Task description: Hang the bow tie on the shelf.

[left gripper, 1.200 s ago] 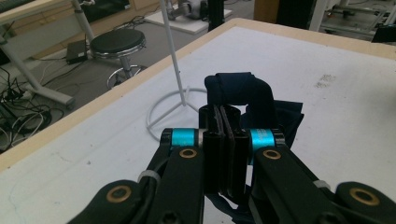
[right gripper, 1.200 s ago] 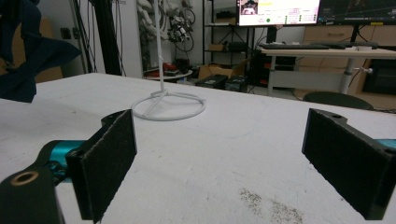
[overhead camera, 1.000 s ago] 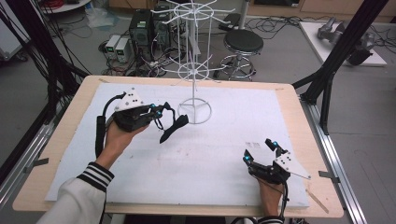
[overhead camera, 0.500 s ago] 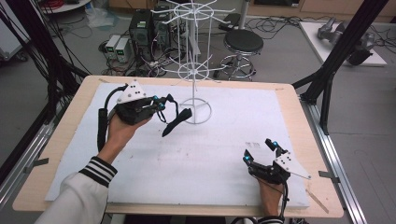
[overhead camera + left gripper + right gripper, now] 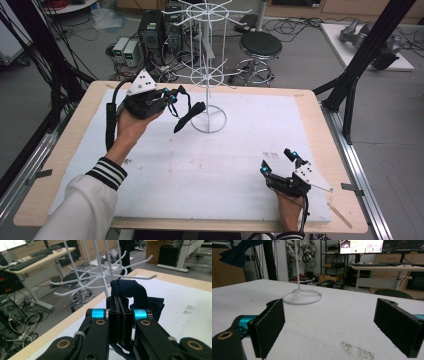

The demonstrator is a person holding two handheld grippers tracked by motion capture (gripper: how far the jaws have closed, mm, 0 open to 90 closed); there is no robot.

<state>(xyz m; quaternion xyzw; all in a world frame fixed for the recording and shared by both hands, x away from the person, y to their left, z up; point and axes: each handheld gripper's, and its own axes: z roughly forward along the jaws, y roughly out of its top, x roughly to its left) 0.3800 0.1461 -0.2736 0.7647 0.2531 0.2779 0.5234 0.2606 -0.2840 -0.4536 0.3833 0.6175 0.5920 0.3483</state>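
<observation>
We record a dark navy cloth (image 5: 136, 291) pinched in the black left gripper (image 5: 172, 97), whose jaw joints carry bright blue collars. The wire rack (image 5: 207, 75) is white throughout. The table (image 5: 60, 165) has a pale wood rim around a white top with faint grey smudges. The sleeve (image 5: 107, 172) is white with black stripes. The right gripper (image 5: 279, 162) is black with blue accents.

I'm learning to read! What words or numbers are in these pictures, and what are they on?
No word or number can be read.
Monitor behind the table: its lines of text are too small and blurred.
Grey plate on the left gripper: dots, no letters.
Dark cloth and white wire rack: no label visible.
</observation>
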